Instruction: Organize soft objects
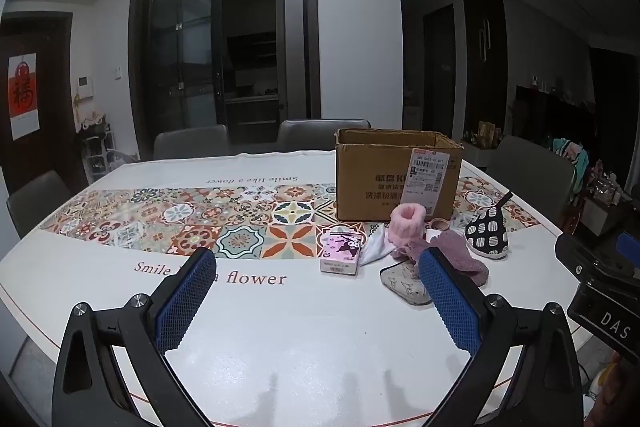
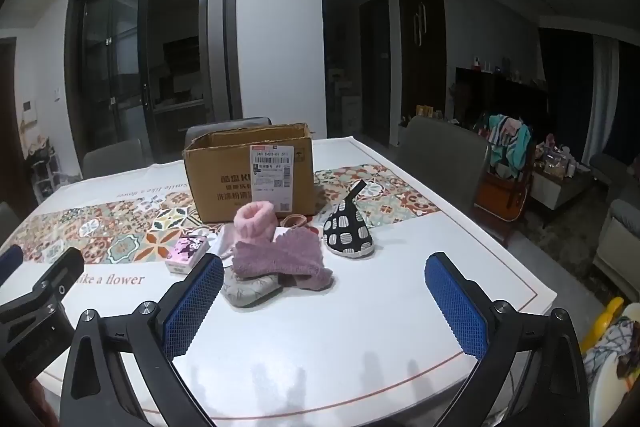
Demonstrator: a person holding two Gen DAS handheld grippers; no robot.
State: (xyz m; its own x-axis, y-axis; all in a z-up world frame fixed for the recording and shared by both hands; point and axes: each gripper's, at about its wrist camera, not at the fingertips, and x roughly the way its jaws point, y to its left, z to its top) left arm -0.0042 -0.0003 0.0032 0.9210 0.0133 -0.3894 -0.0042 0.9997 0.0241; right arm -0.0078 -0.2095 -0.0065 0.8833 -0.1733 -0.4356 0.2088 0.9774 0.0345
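An open cardboard box [image 1: 396, 175] [image 2: 248, 173] stands on the table. In front of it lies a heap of soft things: a pink fluffy cuff [image 1: 408, 223] [image 2: 254, 225], a mauve fuzzy cloth [image 1: 460, 255] [image 2: 280, 257], a grey patterned pouch [image 1: 402, 285] [image 2: 248, 291], a black-and-white spotted mitt [image 1: 486, 233] [image 2: 346, 233] and a pink tissue pack [image 1: 342, 253] [image 2: 187, 251]. My left gripper [image 1: 316, 267] is open over bare tablecloth, left of the heap. My right gripper [image 2: 326, 271] is open, the heap just beyond its left finger [image 2: 196, 303].
The table [image 1: 280, 327] [image 2: 380, 307] has a white cloth with a tiled band. Grey chairs [image 1: 192, 143] [image 2: 444, 163] stand around it. A white cloth [image 1: 374, 247] and a small ring [image 1: 440, 225] lie by the heap. Each gripper shows at the other view's edge.
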